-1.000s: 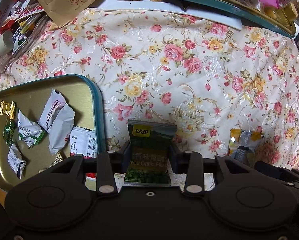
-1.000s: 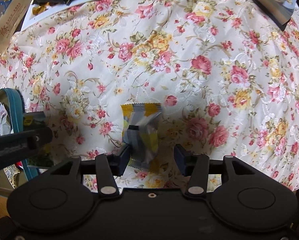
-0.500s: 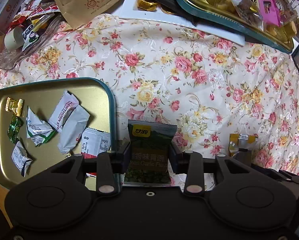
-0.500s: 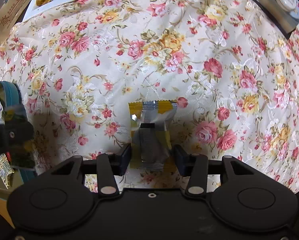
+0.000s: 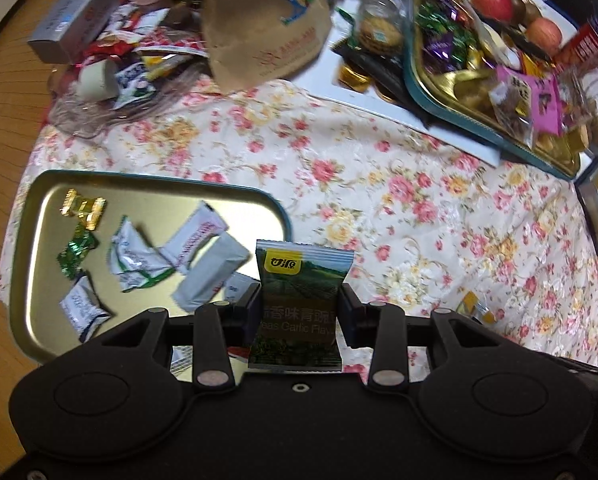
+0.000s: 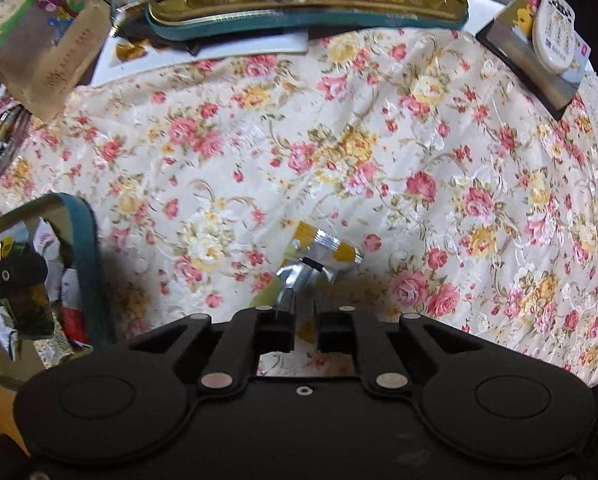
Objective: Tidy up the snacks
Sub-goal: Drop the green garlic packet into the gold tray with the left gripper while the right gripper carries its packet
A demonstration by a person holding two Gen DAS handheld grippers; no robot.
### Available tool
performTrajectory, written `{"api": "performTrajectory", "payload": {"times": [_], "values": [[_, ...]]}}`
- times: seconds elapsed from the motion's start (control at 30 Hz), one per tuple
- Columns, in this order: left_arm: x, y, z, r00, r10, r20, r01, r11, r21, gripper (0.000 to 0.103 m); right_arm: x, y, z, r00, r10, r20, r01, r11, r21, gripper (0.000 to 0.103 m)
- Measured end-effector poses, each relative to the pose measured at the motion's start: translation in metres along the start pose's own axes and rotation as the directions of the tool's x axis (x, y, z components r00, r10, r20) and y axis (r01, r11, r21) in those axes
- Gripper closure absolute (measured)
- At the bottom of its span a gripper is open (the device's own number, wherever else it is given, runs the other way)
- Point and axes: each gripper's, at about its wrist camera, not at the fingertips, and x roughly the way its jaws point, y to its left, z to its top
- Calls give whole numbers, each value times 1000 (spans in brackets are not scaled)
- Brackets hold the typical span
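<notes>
Both wrist views look steeply down, close above floral cloth [image 5: 379, 200]; both share the teal-rimmed tray [image 6: 85, 248]

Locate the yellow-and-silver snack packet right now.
The yellow-and-silver packet is pinched in the right tool over the floral cloth, right of the gold tray.

I'm looking down into someone's home: a table under a rose-patterned cloth [image 5: 379, 184], with a gold tray [image 5: 31, 280] of wrapped snacks left of my hand-held gripper and, beyond it, apples [image 5: 495, 0], a kraft paper bag [image 5: 267, 36] and loose sweets.
</notes>
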Motion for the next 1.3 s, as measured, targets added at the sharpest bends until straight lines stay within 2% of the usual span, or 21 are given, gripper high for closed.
{"api": "performTrajectory", "payload": {"times": [0.03,0.1,0.13,0.27,0.33,0.47,0.77,0.83,0.9,1.1,1.17,1.3], "values": [[-1,4,-1,1000,4,4,-4,1000,-11,56,-3,-3,1,1000,19,8,-19,1000,11,82],[0,12,0,1000,7,6,-7,999,-31,56,-5,-11,2,999,45,11,-45,998,45,46],[0,14,1,1000,6,6,-6,999,-42,56,-3,-19,4,999,50,7,-50,996,78,42],[2,16,2,1000,-2,0,2,999,-54,56,16,-40,5,995,65,-74,-47,974,222,42],[2,15,2,1000,-7,-1,7,999,-46,56,29,-44,4,990,83,-112,-52,966,254,42],[0,16,2,1000,-24,-1,24,999,-39,56,44,-41,4,991,64,-121,-27,958,284,42],[-11,42,5,999,9,39,-6,997,-83,56,58,-6,9,994,18,-109,8,972,237,40],[-15,49,5,999,13,49,-9,995,-98,56,59,6,10,995,-25,-97,43,980,192,47],[-18,56,5,998,26,61,-19,993,-113,56,57,17,8,994,-74,-77,85,985,148,64],[-27,77,3,994,69,89,-54,986,-158,56,52,49,-2,990,-139,-32,140,990,36,69],[-31,87,0,993,69,99,-51,983,-176,56,41,58,-6,991,-134,-1,134,991,7,69],[-34,112,-12,989,109,97,-83,968,-238,56,3,75,-13,997,-43,59,45,999,-28,69]]}}
